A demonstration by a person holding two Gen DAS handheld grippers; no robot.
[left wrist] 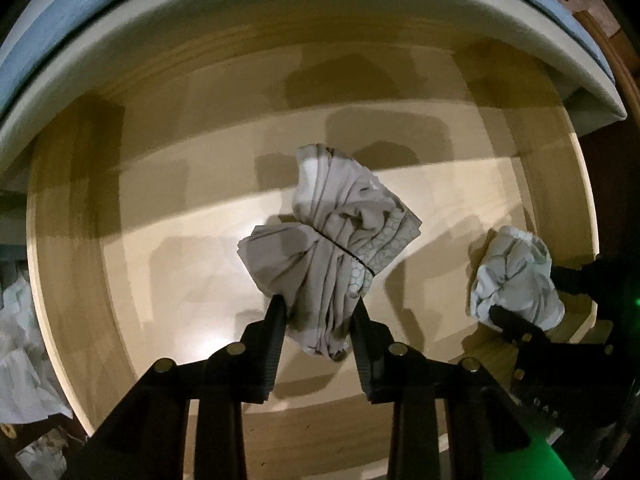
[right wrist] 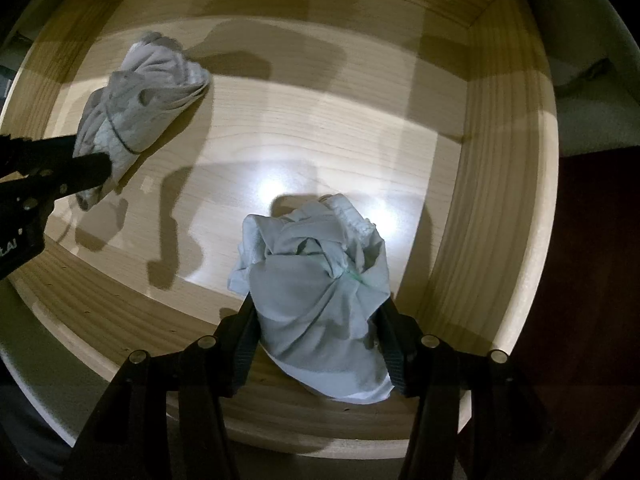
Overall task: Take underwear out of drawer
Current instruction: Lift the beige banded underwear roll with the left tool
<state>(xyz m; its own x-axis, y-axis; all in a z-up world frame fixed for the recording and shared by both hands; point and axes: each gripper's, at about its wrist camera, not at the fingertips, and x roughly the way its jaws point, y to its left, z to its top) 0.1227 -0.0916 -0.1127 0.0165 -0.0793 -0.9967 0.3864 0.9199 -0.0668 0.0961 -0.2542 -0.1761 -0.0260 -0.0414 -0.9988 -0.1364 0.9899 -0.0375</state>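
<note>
Inside the drawer (left wrist: 100, 208), one underwear bundle (left wrist: 332, 248) was pinched between the left gripper (left wrist: 320, 312) fingers, another bundle (right wrist: 316, 292) clamped by the right gripper (right wrist: 316, 320); both were best lifted straight upward, clear of the walls.

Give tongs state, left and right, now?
Left tongs: shut on grey banded cloth bundle.
Right tongs: shut on pale blue-grey cloth bundle.

Dim, central glare, hard shadows, fisheye edges

Drawer floor (right wrist: 320, 128) bare around both bundles; walls (right wrist: 500, 200) hem sides, top open.
</note>
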